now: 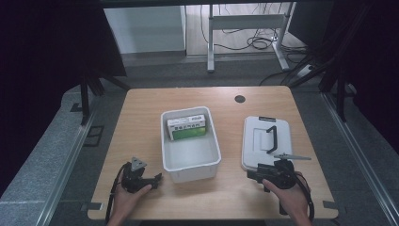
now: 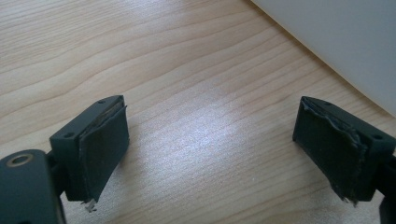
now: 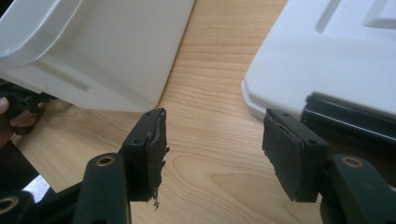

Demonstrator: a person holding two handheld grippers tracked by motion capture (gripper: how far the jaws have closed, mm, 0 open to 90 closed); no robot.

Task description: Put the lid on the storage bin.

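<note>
Pale wood grain covers the counter, and on its middle stands a white plastic bin with a green-and-white carton lying flat against its far inner wall. To the right of the bin, well clear of it, a white lid lies flat with its black carrying handle facing up. The left gripper, held in the person's left hand, rests low near the bin's near left corner; in the left gripper view its jaws stand spread wide over bare wood with nothing between them, and the bin's white wall crosses the upper right corner. The right gripper, held in the right hand, sits at the lid's near edge and points toward the gap between lid and bin. In the right gripper view its jaws are released and wide apart, with only wood between them; the bin rises at upper left, while the lid's rounded corner lies just beyond the jaw at the right of that view, with a dark bar close behind that jaw. Neither gripper holds anything.
</note>
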